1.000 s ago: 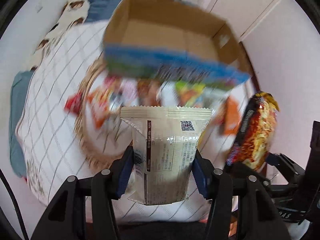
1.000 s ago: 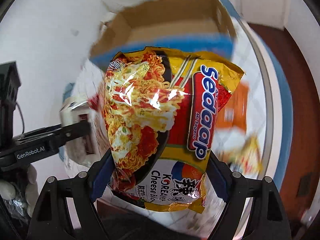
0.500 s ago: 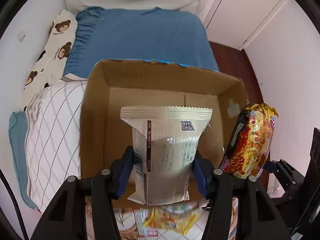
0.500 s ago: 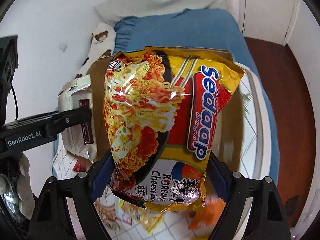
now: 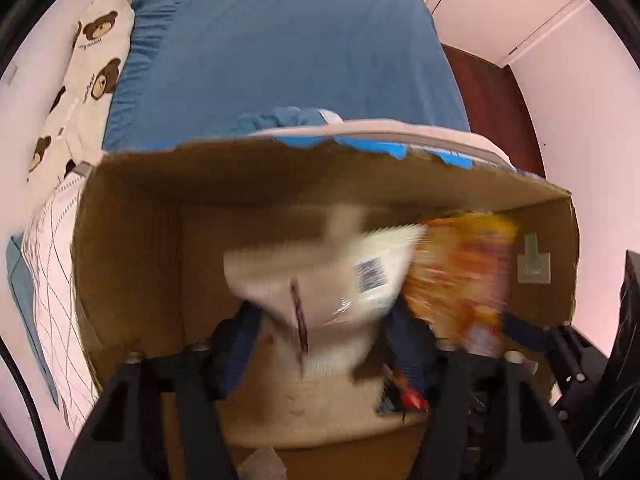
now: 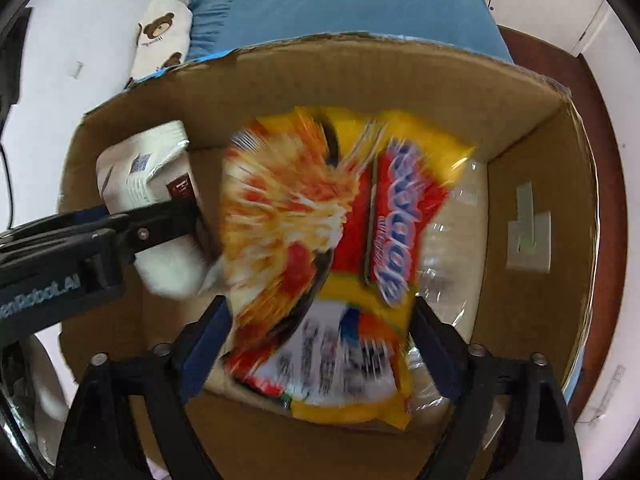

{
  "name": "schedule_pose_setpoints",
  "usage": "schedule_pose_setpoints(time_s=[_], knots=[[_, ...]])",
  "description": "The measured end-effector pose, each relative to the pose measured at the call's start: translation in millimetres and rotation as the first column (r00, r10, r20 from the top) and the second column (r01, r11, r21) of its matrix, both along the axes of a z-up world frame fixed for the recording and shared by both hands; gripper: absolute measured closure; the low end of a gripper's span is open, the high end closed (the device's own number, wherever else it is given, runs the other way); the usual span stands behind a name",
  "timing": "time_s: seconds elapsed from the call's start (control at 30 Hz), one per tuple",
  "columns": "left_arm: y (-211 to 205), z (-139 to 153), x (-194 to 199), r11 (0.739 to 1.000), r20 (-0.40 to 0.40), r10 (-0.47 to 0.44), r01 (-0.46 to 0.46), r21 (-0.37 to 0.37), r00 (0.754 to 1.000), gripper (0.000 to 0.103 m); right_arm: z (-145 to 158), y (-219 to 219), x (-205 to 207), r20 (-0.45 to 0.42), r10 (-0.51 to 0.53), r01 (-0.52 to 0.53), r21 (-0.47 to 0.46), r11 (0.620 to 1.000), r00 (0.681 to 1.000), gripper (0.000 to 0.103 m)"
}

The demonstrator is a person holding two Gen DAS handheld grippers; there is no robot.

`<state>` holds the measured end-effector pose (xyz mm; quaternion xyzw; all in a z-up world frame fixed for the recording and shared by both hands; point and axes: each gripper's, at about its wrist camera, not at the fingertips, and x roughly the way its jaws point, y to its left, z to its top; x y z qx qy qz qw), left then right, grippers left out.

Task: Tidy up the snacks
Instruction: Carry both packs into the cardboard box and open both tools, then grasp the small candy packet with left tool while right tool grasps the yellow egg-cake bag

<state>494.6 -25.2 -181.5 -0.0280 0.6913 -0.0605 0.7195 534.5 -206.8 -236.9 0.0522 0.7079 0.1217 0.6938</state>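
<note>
A brown cardboard box fills both views, and both grippers reach into it. My left gripper has its jaws spread, and a white snack packet is blurred and tilted between them, falling free. My right gripper also has its jaws spread wide. A yellow and red Sedaap noodle packet is blurred between them, dropping toward the box floor. The white packet and the left gripper's fingers show at the left of the right wrist view. The noodle packet shows at the right of the left wrist view.
The box stands at the foot of a bed with a blue sheet and a bear-print pillow. A checked quilt lies to the left. A clear plastic wrapper lies on the box floor. A dark wooden floor is at the right.
Both grippers moved forward and down into the box and opened. The white packet and the noodle packet left the jaws and are falling.
</note>
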Motion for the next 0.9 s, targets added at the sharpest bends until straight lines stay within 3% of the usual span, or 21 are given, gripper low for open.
schedule_pose_setpoints(time_s=[0.07, 0.3, 0.53, 0.9], knots=[[3, 2, -2, 1.0, 0.018, 0.001, 0.0, -0.004, 1.0, 0.011, -2, -1, 4, 0.002, 0.005, -0.005, 0.001, 1.0, 1.0, 0.002], [9, 19, -30, 1.0, 0.119, 0.011, -0.014, 0.027, 0.993, 0.01, 22, -19, -16, 0.089, -0.045, 0.05, -0.049, 0.998, 0.995, 0.002], [10, 43, -80, 0.996, 0.269, 0.003, -0.028, 0.088, 0.963, 0.01, 76, -22, -73, 0.246, -0.062, 0.09, -0.103, 0.991, 0.967, 0.002], [13, 94, -153, 0.997, 0.414, -0.012, -0.021, 0.076, 0.91, 0.01, 129, -25, -142, 0.406, -0.07, 0.129, -0.121, 0.984, 0.911, 0.002]])
